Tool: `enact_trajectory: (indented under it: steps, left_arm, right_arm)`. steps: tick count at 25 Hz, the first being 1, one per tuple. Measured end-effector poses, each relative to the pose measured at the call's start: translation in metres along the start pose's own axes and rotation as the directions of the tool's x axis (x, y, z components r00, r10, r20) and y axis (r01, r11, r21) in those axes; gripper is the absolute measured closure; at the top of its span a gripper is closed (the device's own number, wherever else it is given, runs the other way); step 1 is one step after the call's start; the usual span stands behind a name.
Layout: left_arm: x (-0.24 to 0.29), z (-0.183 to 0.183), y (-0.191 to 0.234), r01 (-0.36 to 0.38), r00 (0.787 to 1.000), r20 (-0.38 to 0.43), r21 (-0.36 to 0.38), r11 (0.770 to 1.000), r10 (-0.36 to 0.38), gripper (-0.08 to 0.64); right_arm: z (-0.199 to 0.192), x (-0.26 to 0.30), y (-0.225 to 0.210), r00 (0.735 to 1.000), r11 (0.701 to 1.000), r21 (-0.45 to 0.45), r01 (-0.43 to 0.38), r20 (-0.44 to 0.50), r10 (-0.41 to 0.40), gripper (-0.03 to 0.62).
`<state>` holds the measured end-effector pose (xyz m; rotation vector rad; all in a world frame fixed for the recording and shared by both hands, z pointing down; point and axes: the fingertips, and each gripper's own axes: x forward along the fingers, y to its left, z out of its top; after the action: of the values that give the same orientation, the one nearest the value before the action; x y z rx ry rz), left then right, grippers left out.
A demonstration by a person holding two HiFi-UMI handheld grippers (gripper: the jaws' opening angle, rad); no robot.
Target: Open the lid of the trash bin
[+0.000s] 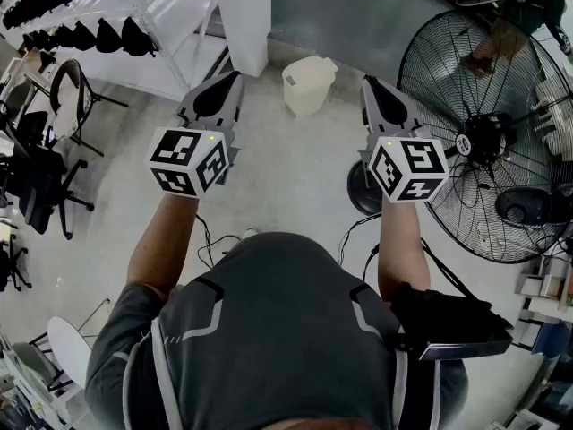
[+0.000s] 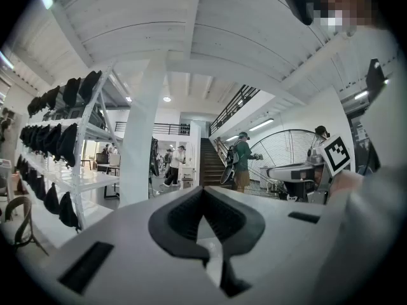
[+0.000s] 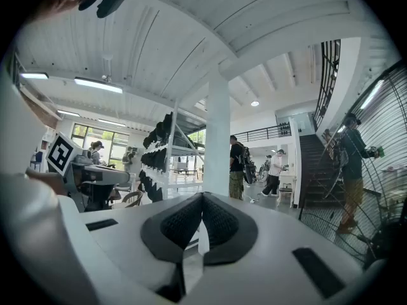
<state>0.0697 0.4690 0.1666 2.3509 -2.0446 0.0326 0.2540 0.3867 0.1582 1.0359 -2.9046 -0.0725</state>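
On floor (image 1: pixel 277 182) ahead, pale trash bin (image 1: pixel 309 88), lid (image 1: pixel 311 66) indistinct

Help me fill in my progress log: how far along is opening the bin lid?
Nothing looks done yet: the bin stands on the floor ahead, and its lid appears to be down. In hand: the left tongs and right tongs are held out short of it, both shut and empty. Left to do: reach the bin, grip the lid and lift it.
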Motion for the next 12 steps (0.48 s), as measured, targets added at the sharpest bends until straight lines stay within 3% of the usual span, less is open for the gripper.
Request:
enact_trajectory:
  steps: [12]
  left_arm:
    - [0.0075, 0.0033, 0.0019, 0.001, 1.000, -0.006, -0.002, 1.000, -0.001, 0.552]
  right_arm:
    - [0.0075, 0.0033, -0.0001, 1.000, 1.000, 0.003, -0.017, 0.008, 0.017, 0.566]
